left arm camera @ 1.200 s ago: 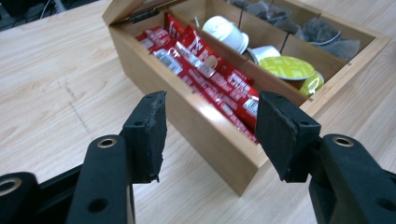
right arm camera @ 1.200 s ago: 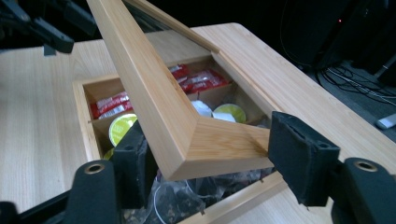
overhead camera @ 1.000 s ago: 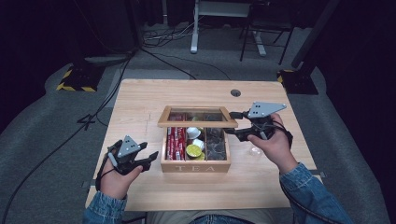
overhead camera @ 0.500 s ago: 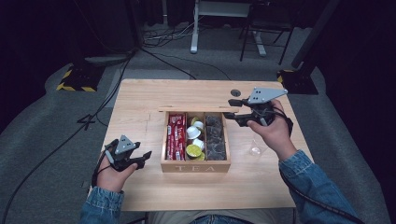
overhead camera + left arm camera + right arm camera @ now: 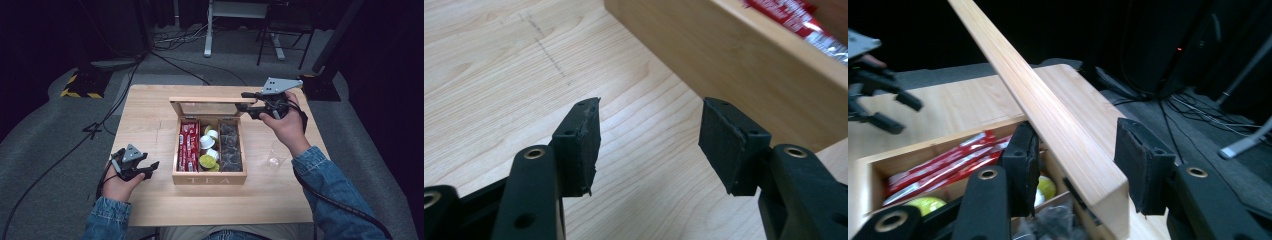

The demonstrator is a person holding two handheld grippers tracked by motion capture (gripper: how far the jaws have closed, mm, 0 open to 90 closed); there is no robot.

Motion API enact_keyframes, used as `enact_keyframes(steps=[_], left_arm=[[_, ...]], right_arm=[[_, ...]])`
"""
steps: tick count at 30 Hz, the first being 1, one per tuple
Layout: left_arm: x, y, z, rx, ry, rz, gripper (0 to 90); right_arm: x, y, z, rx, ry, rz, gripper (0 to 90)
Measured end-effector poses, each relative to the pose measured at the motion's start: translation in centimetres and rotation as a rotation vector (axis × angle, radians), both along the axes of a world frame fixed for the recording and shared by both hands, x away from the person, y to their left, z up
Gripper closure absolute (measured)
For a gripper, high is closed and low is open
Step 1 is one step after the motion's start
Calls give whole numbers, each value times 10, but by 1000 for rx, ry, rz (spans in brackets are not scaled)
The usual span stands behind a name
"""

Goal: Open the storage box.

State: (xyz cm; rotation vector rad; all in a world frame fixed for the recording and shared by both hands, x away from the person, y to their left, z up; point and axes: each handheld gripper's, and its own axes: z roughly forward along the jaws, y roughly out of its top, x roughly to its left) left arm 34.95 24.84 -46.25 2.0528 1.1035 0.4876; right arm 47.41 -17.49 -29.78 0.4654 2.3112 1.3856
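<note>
A wooden tea box stands open mid-table, its glass-paned lid raised at the back. My right gripper is at the lid's right end. In the right gripper view the lid's edge runs between the jaws of my right gripper. They have just been closing, and both pads now lie against it. My left gripper rests low over the table, left of the box. It is open with nothing between its pads, and the box's side wall lies just ahead.
The box holds red packets, white and yellow capsules and dark tea bags. A clear glass stands on the table right of the box, under my right forearm. Cables and a chair base lie on the floor beyond.
The lid has swung up from nearly flat over the box to upright at the back. My right gripper rose and moved back with it. My left hand drew toward the near edge.
</note>
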Motion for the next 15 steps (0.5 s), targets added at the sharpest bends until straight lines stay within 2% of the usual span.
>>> enact_keyframes(steps=[1, 8, 13, 15], left_arm=[[0, 0, -2, -3, 6, -2, 418], [1, 1, -8, 6, 26, -11, 421], [2, 3, -13, 10, 37, -4, 411], [3, 4, -17, 11, 55, 0, 414]], right_arm=[[7, 1, 1, 11, 0, -17, 530], [24, 2, 5, 47, -14, -62, 530], [35, 5, 5, 42, -7, -84, 547], [39, 7, 6, 36, -10, -94, 542]])
